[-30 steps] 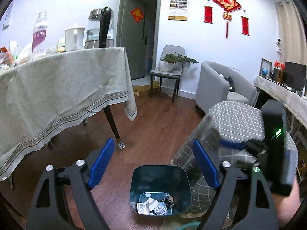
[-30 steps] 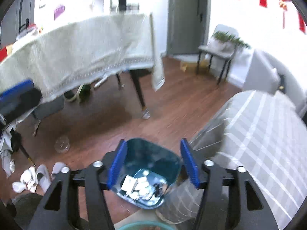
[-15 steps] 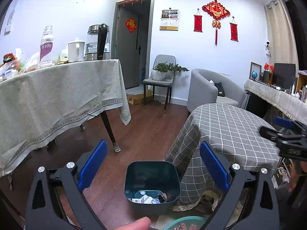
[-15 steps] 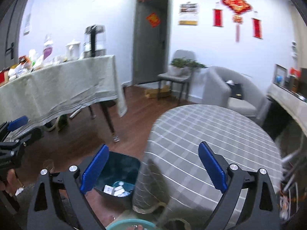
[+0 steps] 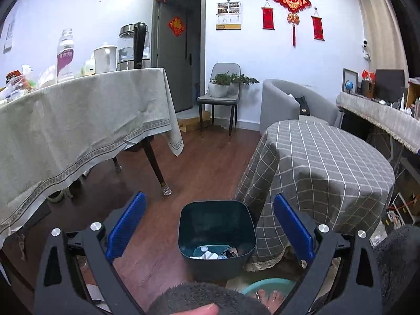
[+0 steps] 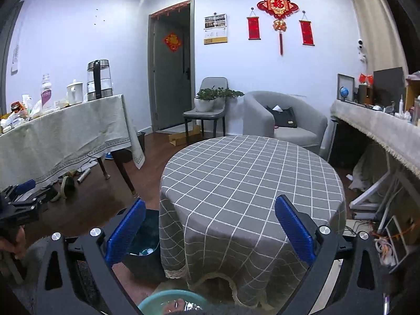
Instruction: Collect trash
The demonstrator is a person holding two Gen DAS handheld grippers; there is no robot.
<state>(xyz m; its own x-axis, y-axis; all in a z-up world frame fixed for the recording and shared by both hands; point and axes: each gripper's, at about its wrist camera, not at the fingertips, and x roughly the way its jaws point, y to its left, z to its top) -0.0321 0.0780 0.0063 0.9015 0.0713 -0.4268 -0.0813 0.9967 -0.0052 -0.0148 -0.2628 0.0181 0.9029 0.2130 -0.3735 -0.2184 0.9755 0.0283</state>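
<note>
Sitting on the wooden floor against the skirt of the checked round table [image 5: 328,168], the dark teal bin [image 5: 216,233] opens fully to the left wrist view, showing white scraps and wrappers [image 5: 210,254] at its bottom. From the right wrist view only a sliver of it shows behind the blue pad [image 6: 126,233], while the tabletop fills the frame, bare. Both the left gripper [image 5: 210,229] and right gripper [image 6: 210,232] have their jaws spread wide, holding nothing.

Left gripper [image 5: 210,225], right gripper [image 6: 210,229]: jaws wide apart, empty.
</note>
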